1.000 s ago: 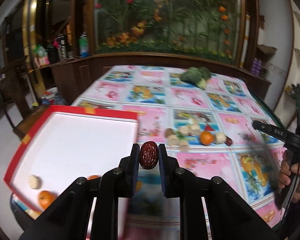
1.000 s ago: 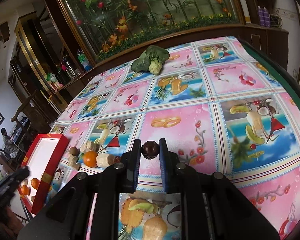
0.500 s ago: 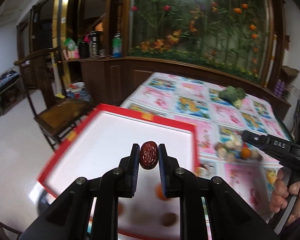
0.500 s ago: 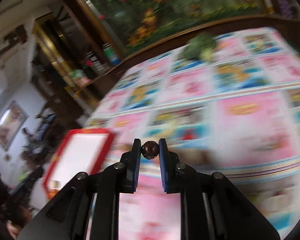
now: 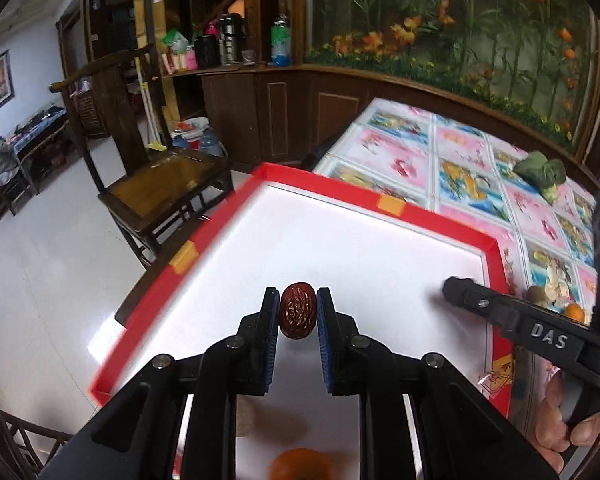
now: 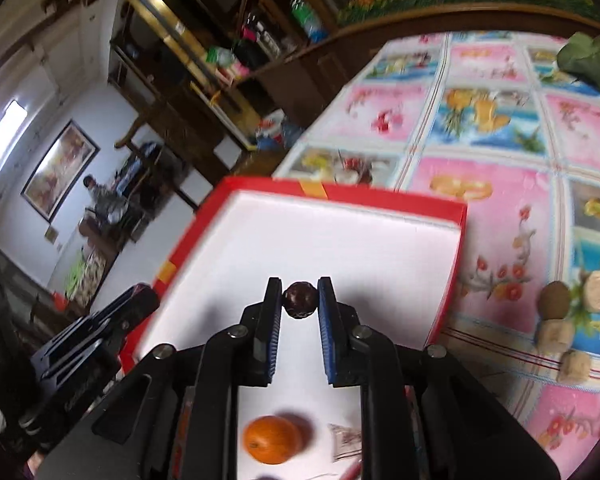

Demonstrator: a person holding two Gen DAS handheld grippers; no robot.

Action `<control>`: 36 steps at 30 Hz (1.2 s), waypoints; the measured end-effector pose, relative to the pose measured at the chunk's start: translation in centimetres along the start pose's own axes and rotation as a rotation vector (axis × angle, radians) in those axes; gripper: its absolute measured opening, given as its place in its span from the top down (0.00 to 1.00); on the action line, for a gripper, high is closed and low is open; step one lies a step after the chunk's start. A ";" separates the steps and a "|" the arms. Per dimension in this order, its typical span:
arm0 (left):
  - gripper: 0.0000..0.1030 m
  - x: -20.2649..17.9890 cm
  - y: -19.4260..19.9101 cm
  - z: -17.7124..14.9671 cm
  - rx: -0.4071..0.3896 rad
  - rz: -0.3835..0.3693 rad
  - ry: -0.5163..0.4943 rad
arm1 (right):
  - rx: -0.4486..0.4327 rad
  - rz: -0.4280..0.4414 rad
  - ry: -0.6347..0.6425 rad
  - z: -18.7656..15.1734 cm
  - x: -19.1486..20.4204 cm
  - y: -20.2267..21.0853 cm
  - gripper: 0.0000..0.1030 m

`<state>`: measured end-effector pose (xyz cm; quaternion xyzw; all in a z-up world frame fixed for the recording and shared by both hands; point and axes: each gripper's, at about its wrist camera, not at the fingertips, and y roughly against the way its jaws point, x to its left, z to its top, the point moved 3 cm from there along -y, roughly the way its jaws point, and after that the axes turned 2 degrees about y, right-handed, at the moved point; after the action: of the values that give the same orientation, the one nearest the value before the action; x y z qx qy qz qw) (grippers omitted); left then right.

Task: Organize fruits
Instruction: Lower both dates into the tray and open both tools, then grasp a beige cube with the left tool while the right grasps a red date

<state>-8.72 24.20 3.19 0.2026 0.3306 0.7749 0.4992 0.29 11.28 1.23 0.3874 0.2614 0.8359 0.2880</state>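
My left gripper point(image 5: 298, 311) is shut on a wrinkled red date point(image 5: 298, 311) and holds it above the white floor of the red-rimmed tray point(image 5: 380, 202). My right gripper point(image 6: 299, 301) is shut on a small dark round fruit point(image 6: 299, 301), also above the tray point(image 6: 340, 192). The right gripper shows in the left wrist view point(image 5: 460, 292) at the tray's right side. The left gripper shows in the right wrist view point(image 6: 136, 300) at the tray's left edge. An orange point(image 6: 273, 439) lies in the tray below my right gripper. A blurred orange point(image 5: 300, 465) shows in the left wrist view.
Loose fruits lie on the flowered tablecloth right of the tray: a brown kiwi point(image 6: 555, 300), pale lumps point(image 6: 556, 334) and an orange point(image 5: 573, 312). A green vegetable point(image 5: 542, 172) lies far back. A wooden chair point(image 5: 160, 188) stands left of the table. A small packet point(image 6: 346, 442) lies in the tray.
Both grippers have swung left from over the tablecloth to above the tray, each still holding its fruit. The right gripper has come close beside the left.
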 end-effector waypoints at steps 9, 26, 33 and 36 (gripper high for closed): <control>0.83 -1.6 -1.6 -1.5 0.083 0.008 -0.034 | 0.013 -0.015 0.044 -0.7 0.1 -1.0 0.80; 0.42 -2.6 2.7 -3.3 0.064 -0.036 -0.006 | -0.074 0.027 0.011 0.1 -0.1 2.7 0.45; 0.38 -6.5 5.5 -4.0 0.035 -0.122 -0.104 | -0.125 0.062 -0.041 1.3 -3.3 7.5 0.45; 0.38 -8.6 5.9 -4.2 0.031 -0.162 -0.139 | -0.144 -0.022 0.012 0.6 -6.5 10.8 0.45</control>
<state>-11.62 13.40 4.61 0.2362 0.3221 0.7108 0.5790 1.23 -0.61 5.50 0.3577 0.2064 0.8516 0.3228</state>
